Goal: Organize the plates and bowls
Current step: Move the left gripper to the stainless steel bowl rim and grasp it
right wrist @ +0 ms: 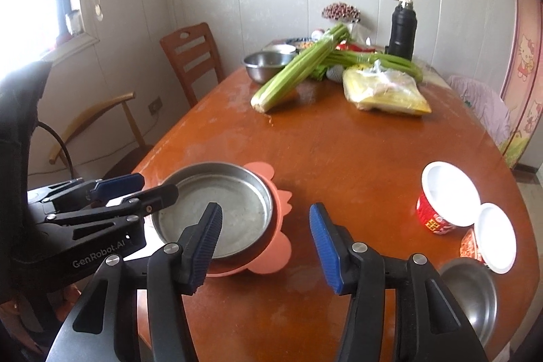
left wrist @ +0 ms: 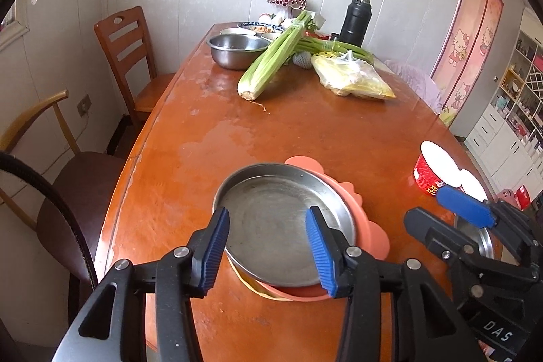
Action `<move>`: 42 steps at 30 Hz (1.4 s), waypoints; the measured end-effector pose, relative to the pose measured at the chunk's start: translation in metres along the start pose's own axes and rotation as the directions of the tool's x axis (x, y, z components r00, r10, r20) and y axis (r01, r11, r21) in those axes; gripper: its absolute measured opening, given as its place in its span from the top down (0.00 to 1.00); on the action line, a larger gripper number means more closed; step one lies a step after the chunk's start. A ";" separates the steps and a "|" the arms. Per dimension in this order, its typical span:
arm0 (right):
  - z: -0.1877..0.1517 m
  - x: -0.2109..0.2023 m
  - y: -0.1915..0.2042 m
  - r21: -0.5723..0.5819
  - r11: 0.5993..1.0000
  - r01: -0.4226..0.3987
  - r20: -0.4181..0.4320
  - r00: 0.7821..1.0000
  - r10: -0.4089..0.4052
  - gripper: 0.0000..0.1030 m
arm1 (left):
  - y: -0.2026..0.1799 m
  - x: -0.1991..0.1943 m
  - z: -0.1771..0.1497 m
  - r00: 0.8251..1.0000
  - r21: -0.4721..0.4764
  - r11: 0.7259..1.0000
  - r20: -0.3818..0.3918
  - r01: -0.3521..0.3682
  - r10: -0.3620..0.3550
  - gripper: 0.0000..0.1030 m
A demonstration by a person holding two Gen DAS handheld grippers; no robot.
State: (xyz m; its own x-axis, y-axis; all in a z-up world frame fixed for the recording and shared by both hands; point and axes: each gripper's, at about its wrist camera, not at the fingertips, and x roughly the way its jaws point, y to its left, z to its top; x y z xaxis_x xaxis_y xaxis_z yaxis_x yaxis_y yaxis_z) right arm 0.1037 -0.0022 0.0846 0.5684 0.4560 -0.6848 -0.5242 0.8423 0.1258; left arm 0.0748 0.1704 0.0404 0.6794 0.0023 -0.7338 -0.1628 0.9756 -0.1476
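Note:
A round steel plate [left wrist: 271, 223] sits on top of a salmon-pink flower-shaped plate [left wrist: 373, 236] near the front of the brown table [left wrist: 305, 138]. My left gripper [left wrist: 268, 246] is open and empty, its fingers straddling the steel plate just above it. In the right wrist view the steel plate [right wrist: 230, 206] and pink plate [right wrist: 275, 256] lie to the left. My right gripper [right wrist: 264, 243] is open and empty over the pink plate's right edge. A small steel bowl [right wrist: 471, 297] sits at the front right. Two red paper bowls [right wrist: 444, 195] stand beside it.
At the far end lie celery [left wrist: 275, 56], a steel bowl [left wrist: 234, 48], a yellow bag [left wrist: 353, 77], a black flask [left wrist: 356, 19] and small dishes. Chairs [left wrist: 129, 53] stand along the left. My left gripper shows in the right wrist view [right wrist: 135, 189].

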 end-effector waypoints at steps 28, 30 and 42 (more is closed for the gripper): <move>-0.026 -0.092 -0.072 0.102 0.994 0.047 0.157 0.986 -0.062 0.40 | -0.105 -0.029 -0.011 0.997 0.152 0.986 0.032 -0.073 0.069 0.52; -0.028 -0.096 -0.080 0.111 0.993 0.051 0.161 0.985 -0.069 0.40 | -0.112 -0.029 -0.013 0.997 0.162 0.984 0.033 -0.072 0.068 0.51; -0.045 -0.130 -0.120 0.183 0.982 0.040 0.205 0.976 -0.078 0.40 | -0.164 -0.024 -0.024 0.999 0.231 0.972 0.016 -0.032 0.029 0.51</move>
State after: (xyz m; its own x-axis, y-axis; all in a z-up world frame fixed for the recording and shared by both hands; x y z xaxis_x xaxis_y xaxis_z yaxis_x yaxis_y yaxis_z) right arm 0.0643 -0.1758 0.1267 0.7255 0.4379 -0.5309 -0.3758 0.8984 0.2273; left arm 0.0687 0.0047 0.0663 0.6859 0.0337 -0.7270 -0.0143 0.9994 0.0329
